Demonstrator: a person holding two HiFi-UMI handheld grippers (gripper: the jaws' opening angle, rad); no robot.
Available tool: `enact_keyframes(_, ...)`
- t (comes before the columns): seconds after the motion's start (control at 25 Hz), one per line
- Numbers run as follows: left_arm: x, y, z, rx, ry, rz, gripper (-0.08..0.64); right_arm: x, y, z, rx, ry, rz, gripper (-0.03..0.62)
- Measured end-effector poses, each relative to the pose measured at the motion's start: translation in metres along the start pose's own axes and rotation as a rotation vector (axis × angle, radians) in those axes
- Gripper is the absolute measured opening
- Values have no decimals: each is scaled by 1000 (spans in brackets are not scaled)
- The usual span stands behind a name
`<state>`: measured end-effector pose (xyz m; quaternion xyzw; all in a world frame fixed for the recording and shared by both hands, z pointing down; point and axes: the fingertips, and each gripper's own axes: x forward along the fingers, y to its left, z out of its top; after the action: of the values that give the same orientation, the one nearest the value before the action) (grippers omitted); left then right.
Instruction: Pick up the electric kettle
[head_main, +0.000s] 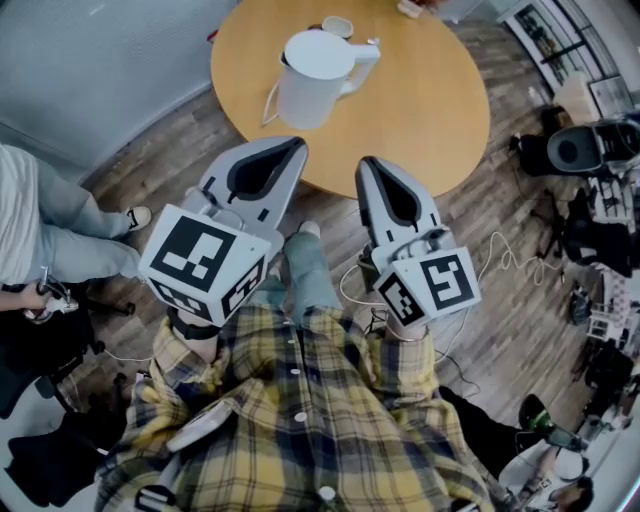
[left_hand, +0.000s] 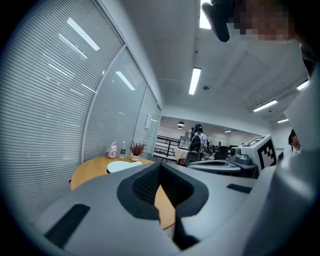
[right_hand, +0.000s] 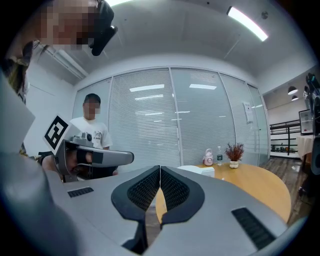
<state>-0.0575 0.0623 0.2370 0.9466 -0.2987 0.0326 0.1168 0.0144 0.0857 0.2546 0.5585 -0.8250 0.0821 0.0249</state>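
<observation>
Left gripper (head_main: 298, 146) and right gripper (head_main: 366, 163) hover closed (jaws touching) short of the white kettle (head_main: 312, 80).

Yellow plaid shirt (head_main: 300, 440), white buttons (head_main: 300, 416)

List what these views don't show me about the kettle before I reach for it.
Left gripper view: the electric kettle shows only its lid; the left gripper, jaws shut, hides body and handle.
Right gripper view: the right gripper likewise covers all but the kettle's top.
Head view: the kettle's own body hides whether a base sits under it; the small object behind it is too small to identify.
</observation>
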Motion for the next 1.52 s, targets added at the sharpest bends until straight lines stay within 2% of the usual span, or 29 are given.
enact_keyframes(0.44, 64, 37, 18, 5, -12, 40, 3, 54, -61, 13, -12, 7, 31, 32)
enact_keyframes(0.88, 141, 84, 45, -9, -27, 134, 3, 117, -136, 28, -18, 31, 95, 32)
enact_keyframes(1.2, 175, 115, 58, -6, -48, 196, 3, 160, -166, 39, -35, 29, 148, 32)
enact_keyframes(1.52, 184, 128, 66, -4, -40, 237, 3, 178, -178, 43, -33, 34, 180, 32)
